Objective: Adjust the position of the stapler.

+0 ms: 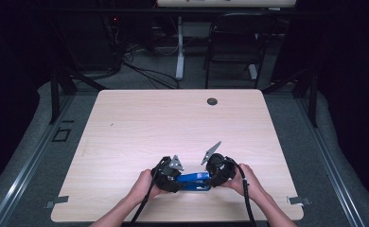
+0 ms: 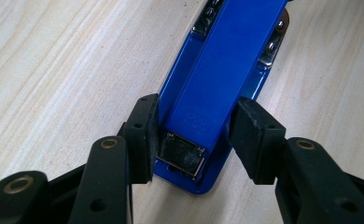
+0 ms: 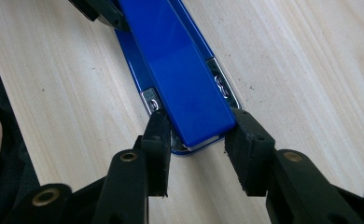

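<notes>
Stapler [image 2: 227, 70]: a blue stapler lying flat on the table near its front edge, between the two grippers; its long axis runs from one gripper to the other.
Stapler build: glossy blue top arm over a wider blue base, bright metal hinge plates [image 3: 153, 103] with rivets at one end, a dark metal staple mouth [image 2: 182, 156] at the other.
Left gripper [image 2: 194, 140]: it straddles the mouth end; the left pad [image 2: 145, 135] touches the side of the stapler, the right pad sits at the edge of the top arm. I read this as clenched on the stapler, though light contact alone is possible.
Right gripper [image 3: 199, 149]: its jaws bracket the hinge end, both pads against the corners of the stapler, so it looks to be gripping it.
Hands: in the high view the left hand [image 1: 144, 185] and right hand [image 1: 245, 179] hold the grippers low, facing each other across the stapler.
Step in hand: most likely a two-ended hold taken on the stapler before lifting or shifting it.
Next move: both grips need to be firm and the hands must rise or travel together, since the smooth plastic could slip or the stapler could twist.
Pads: black, blocky, matte rubber.
Table [image 1: 173, 123]: pale wood-grain top, smooth, with a dark round grommet [image 1: 212, 101] near the far edge.
</notes>
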`<action>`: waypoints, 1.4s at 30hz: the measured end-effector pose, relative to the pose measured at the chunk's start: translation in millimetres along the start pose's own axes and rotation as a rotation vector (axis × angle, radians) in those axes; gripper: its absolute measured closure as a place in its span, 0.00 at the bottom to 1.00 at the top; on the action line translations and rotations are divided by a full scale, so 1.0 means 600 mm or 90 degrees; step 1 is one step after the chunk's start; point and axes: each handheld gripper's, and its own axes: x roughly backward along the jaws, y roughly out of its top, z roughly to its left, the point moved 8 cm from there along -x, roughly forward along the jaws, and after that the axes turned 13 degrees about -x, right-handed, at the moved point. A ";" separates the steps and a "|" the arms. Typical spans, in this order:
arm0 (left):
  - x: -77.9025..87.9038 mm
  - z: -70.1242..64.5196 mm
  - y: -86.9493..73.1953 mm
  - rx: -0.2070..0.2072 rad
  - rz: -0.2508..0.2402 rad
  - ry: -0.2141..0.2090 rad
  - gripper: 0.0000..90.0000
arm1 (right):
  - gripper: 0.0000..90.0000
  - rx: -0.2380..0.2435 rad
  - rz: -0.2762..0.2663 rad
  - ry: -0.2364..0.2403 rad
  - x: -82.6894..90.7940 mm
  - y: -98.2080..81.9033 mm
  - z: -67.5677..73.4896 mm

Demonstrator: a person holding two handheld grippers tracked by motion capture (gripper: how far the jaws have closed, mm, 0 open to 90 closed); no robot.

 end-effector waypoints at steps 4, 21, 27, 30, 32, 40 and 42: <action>0.000 -0.002 0.001 0.005 -0.001 -0.002 0.60 | 0.69 0.000 0.005 -0.003 0.000 -0.001 -0.001; -0.001 -0.004 0.001 -0.001 0.000 -0.004 0.61 | 0.70 0.001 -0.005 -0.010 -0.001 0.000 -0.002; -0.001 -0.003 0.001 0.005 -0.002 -0.012 0.60 | 0.69 -0.017 -0.002 0.000 0.000 -0.001 -0.002; -0.003 -0.001 -0.001 0.016 0.008 -0.022 0.49 | 0.54 -0.037 -0.008 -0.003 0.008 -0.001 -0.003; -0.003 0.000 0.000 0.023 0.009 -0.022 0.42 | 0.47 -0.046 -0.014 -0.007 0.017 -0.002 -0.007; 0.003 0.008 0.005 0.042 -0.009 -0.012 0.21 | 0.20 -0.096 -0.042 -0.003 0.045 -0.018 -0.025; 0.003 0.010 0.006 0.046 -0.012 -0.010 0.18 | 0.17 -0.119 -0.050 0.000 0.052 -0.024 -0.030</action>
